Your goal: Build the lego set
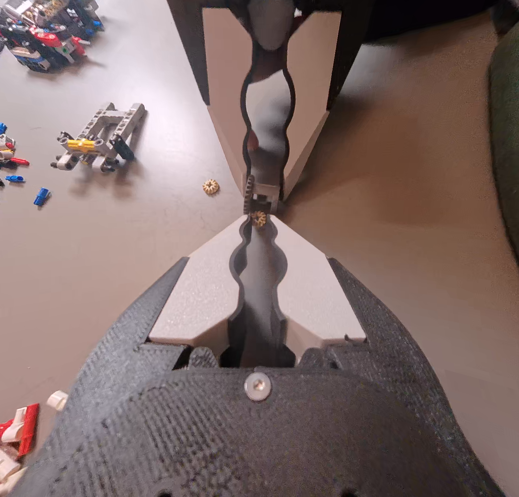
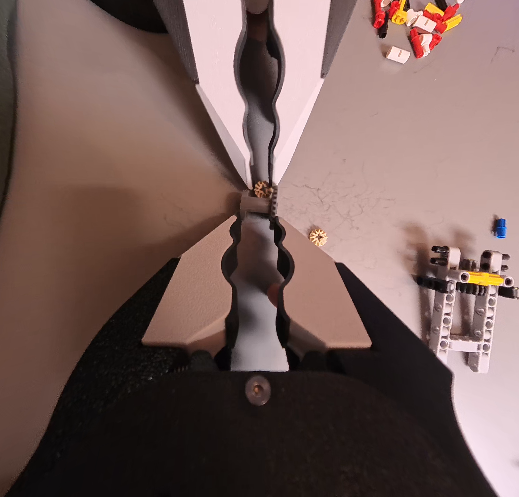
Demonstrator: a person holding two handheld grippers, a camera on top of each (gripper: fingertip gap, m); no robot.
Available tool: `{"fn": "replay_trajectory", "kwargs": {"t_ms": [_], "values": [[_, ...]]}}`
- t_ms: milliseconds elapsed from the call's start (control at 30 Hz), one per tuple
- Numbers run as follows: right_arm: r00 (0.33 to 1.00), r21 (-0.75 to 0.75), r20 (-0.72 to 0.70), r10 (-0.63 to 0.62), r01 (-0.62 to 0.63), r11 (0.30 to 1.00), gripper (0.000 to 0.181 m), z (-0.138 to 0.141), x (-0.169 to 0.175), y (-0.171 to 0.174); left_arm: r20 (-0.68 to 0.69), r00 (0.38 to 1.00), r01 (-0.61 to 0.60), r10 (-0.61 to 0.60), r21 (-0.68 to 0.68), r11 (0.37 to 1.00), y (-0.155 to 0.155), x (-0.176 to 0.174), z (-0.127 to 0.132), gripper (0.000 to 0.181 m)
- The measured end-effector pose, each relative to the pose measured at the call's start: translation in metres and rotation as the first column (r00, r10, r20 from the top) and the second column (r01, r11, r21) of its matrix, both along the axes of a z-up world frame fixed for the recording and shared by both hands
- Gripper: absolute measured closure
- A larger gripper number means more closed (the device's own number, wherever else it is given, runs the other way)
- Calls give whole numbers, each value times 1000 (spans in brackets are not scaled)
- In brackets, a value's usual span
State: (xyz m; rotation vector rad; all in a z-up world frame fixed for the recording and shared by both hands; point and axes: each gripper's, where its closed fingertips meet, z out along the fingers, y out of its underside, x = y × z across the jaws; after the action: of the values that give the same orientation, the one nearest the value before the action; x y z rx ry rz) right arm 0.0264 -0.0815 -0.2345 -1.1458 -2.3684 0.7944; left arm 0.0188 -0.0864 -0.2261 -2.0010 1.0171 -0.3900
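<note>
- Jaws tip to tip above tabletop [image 1: 393, 174]: left gripper [image 1: 258, 220] pinching tan gear [image 1: 258, 219], right gripper [image 2: 257, 216] clamping grey gear piece [image 2: 257, 204].
- Nearby: second tan gear [image 1: 211, 186], grey frame [image 1: 101, 138].
- Gear mesh hard to make out.

A plain beige-grey tabletop [image 1: 393, 174] shows faint scratches.

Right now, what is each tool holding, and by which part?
The left tool pinches a small tan gear by its rim. The right tool grips a small grey gear assembly across its two ends.
</note>
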Motion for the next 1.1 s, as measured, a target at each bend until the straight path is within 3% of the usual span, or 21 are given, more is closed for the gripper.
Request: {"fn": "replay_trajectory", "kwargs": {"t_ms": [133, 267, 467, 633, 1100], "values": [[1000, -22, -20, -3, 3, 1000, 160, 1, -1, 1, 63, 998, -17, 15, 22, 1000, 3, 2, 10, 181], [999, -108, -45, -19, 14, 994, 160, 5, -2, -1, 53, 999, -15, 13, 34, 999, 3, 4, 10, 181], [999, -99, -40, -18, 14, 995, 160, 5, 0, 1, 61, 998, -18, 16, 36, 999, 2, -3, 14, 176], [999, -74, -24, -25, 23, 997, 160, 3, 2, 6, 58, 998, -25, 29, -66, 998, -7, -22, 3, 162], [1000, -101, -5, -27, 27, 995, 160, 4, 8, 9, -33, 999, -36, 34, -62, 997, 1, -7, -8, 173]]}}
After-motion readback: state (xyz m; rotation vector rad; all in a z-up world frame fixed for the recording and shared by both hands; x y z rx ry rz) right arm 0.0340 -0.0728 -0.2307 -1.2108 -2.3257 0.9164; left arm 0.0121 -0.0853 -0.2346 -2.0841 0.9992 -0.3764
